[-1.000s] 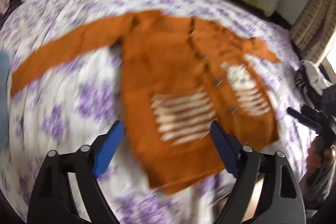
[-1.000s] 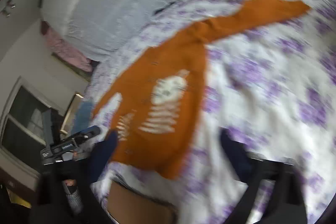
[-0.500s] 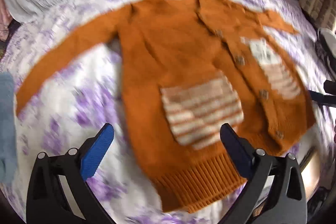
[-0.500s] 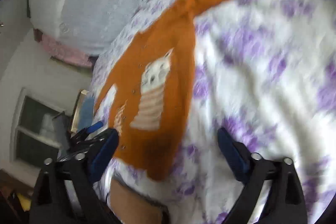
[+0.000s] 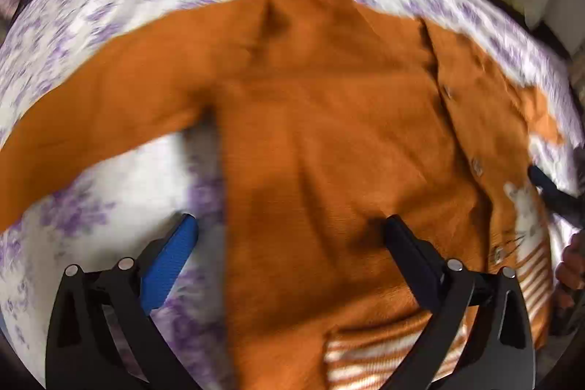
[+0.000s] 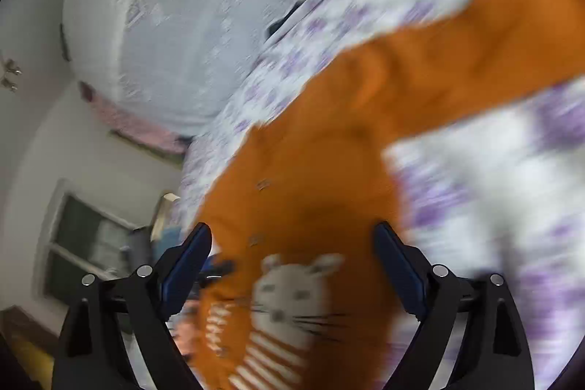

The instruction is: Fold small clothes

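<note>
- An orange knitted cardigan [image 5: 329, 134] lies spread out, front up, on a bed covered with a white sheet printed with purple flowers [image 5: 109, 192]; it fills most of the left wrist view.
- One sleeve [image 5: 91, 119] stretches out flat to the left in that view; the buttoned opening [image 5: 475, 167] runs down the right part of the body, and a cream-striped patch [image 5: 365, 357] shows at the near edge.
- In the right wrist view the cardigan's other front panel carries a pale cat face [image 6: 296, 295] above cream stripes, and the other sleeve [image 6: 493, 35] runs off to the upper right.
- The left gripper [image 5: 292, 243] hangs over the left side of the body, its jaws wide apart: the blue pad [image 5: 168, 262] is over the sheet just left of the garment's edge, the dark pad [image 5: 409, 258] over the knit. The pads do not press on the cloth.
- The right gripper [image 6: 292, 251] hangs just above the cat face with its jaws spread and closing a little; cloth lies below the gap, not pinched.
- At the right edge of the left wrist view, part of a hand [image 5: 570, 265] shows.
- Beyond the bed's far side lies pale grey-white bedding [image 6: 175, 17]; a window [image 6: 84, 240] stands at the left of the right wrist view. Both views are motion-blurred.
</note>
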Motion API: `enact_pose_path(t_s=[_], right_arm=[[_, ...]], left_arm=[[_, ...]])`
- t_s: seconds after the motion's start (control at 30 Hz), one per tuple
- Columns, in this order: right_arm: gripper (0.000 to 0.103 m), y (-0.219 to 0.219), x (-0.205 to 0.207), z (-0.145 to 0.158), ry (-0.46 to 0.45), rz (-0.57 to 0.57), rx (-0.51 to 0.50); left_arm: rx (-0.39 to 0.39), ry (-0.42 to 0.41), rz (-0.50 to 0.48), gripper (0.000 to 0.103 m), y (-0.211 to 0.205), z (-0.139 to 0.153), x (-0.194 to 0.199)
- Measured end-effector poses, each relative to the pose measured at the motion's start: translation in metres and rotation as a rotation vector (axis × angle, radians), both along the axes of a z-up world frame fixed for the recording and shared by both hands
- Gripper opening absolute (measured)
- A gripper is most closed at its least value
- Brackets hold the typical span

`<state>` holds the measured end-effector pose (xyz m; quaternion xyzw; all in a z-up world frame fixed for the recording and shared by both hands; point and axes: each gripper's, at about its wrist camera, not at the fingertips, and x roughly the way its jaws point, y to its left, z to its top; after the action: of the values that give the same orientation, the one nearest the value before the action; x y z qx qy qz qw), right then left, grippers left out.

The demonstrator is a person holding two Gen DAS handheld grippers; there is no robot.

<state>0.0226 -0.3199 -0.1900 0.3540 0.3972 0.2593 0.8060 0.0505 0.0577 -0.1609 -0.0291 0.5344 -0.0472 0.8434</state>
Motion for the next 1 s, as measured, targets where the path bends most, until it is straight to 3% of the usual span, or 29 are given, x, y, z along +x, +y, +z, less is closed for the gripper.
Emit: enact_pose_path(t_s=[0.03,0.1,0.23,0.33,0.43,0.47,0.5,0.57,0.63,0.67,0.8,0.9,1.0], right_arm=[[0.1,-0.011,-0.001,0.003,-0.001,-0.074,-0.018],[0.1,-0.033,0.006,0.014,-0.037,-0.17,0.01],[0.1,-0.044,0.047,0.025,-0.051,-0.152,0.132],[0.1,-0.034,0.087,0.015,-0.016,-0.135,0.186],[0.099,-0.034,0.115,-0.003,0.023,-0.208,0.149],[0.091,-0.046,0.115,-0.009,-0.006,-0.231,0.141],[0.09,-0.059,0.113,-0.008,-0.041,-0.244,0.122],[0.092,-0.084,0.1,-0.001,-0.056,-0.338,-0.02],[0.092,-0.111,0.09,0.004,-0.045,-0.49,-0.176],[0.095,-0.125,0.085,0.002,-0.023,-0.552,-0.199],[0.1,-0.158,0.047,0.007,-0.019,-0.703,-0.089],[0.1,-0.151,0.023,0.028,-0.116,-0.641,-0.068],[0.1,-0.142,0.005,0.022,-0.093,-0.572,-0.036]], left_arm=[[-0.008,-0.016,0.028,0.098,0.004,0.01,0.002],[-0.04,-0.077,0.027,0.098,0.002,0.028,0.008],[-0.017,-0.116,-0.022,0.098,-0.029,0.051,0.044],[0.026,-0.123,-0.011,0.098,-0.047,0.05,0.077],[0.096,-0.099,0.049,0.098,-0.046,0.027,0.101],[0.154,-0.079,0.082,0.098,-0.04,0.013,0.109],[0.186,-0.062,0.106,0.099,-0.032,0.001,0.112],[0.077,-0.096,0.102,0.099,-0.012,-0.008,0.108],[0.065,-0.109,0.103,0.099,-0.006,-0.003,0.104],[0.092,-0.112,0.115,0.099,-0.007,0.001,0.102],[0.204,-0.17,0.161,0.098,-0.016,0.021,0.084],[0.175,-0.211,0.121,0.098,-0.026,0.04,0.072],[0.137,-0.224,0.091,0.098,-0.048,0.058,0.076]])
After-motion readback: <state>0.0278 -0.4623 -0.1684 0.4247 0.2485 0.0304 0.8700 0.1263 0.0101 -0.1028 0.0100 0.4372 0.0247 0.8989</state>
